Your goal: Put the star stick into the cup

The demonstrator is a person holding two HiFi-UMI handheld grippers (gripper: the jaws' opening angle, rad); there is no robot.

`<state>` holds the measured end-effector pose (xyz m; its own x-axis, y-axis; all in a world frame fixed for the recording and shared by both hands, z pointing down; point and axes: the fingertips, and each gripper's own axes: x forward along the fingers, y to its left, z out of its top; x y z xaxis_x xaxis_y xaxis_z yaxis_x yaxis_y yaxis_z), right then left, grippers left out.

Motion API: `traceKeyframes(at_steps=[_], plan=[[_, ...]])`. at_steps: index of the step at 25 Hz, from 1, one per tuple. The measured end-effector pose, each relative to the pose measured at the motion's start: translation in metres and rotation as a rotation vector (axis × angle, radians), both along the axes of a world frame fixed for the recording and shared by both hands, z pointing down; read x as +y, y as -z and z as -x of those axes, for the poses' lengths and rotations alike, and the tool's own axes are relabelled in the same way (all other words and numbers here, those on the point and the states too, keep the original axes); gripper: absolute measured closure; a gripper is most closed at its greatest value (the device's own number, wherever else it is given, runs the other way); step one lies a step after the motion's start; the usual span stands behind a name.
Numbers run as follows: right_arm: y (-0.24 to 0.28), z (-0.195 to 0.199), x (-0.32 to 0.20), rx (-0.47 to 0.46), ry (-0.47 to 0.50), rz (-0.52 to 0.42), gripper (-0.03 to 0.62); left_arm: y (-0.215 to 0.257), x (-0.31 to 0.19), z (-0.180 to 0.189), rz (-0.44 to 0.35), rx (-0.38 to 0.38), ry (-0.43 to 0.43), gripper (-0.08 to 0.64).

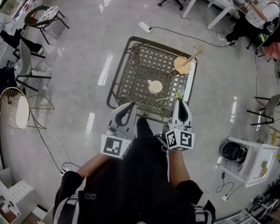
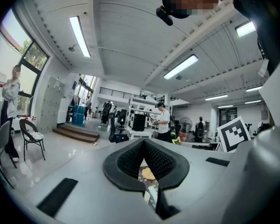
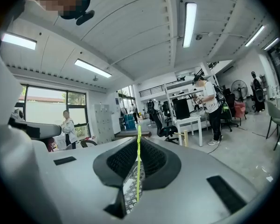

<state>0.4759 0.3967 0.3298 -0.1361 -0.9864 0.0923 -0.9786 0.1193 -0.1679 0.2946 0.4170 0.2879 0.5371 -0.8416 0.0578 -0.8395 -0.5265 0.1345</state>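
Note:
A cream cup [image 1: 155,86] stands upright near the middle of the metal mesh table [image 1: 130,78]. My right gripper [image 1: 179,101] hangs over the table's near right edge, shut on the thin yellow-green star stick [image 1: 169,97]. The stick lies roughly level and points left, a little in front of the cup. In the right gripper view the stick [image 3: 138,167] runs straight up between the closed pads of that gripper [image 3: 138,141]. My left gripper [image 1: 129,105] is at the near left edge, shut with nothing in it [image 2: 143,143].
A tan disc [image 1: 182,65] with a wooden stick [image 1: 194,55] across it lies at the table's far right corner. Chairs [image 1: 30,69] stand to the left and a desk with a seated person [image 1: 259,13] at the far right. A power strip [image 1: 144,27] and cable lie on the floor beyond the table.

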Motion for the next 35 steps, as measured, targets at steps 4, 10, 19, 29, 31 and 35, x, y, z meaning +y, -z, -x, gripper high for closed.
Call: traceKeyframes(at_steps=[4,10,19,29,31,35], plan=[[-0.024,-0.01,-0.046,0.006,0.004,0.045,0.571,-0.001,-0.037,-0.011,0.014,0.012,0.009,0.543],[-0.076,-0.018,-0.104,0.007,0.023,0.144,0.571,-0.019,-0.079,-0.028,0.065,0.001,0.008,0.543],[-0.16,-0.02,-0.155,0.017,0.059,0.3,0.571,-0.043,-0.121,-0.041,0.124,-0.007,0.031,0.543],[-0.228,-0.021,-0.183,0.032,0.079,0.468,0.571,-0.052,-0.152,-0.048,0.155,-0.011,0.046,0.543],[-0.239,-0.021,-0.185,0.034,0.084,0.492,0.571,-0.055,-0.155,-0.049,0.158,-0.011,0.049,0.543],[-0.254,-0.022,-0.187,0.037,0.097,0.53,0.571,-0.057,-0.158,-0.051,0.161,-0.011,0.055,0.543]])
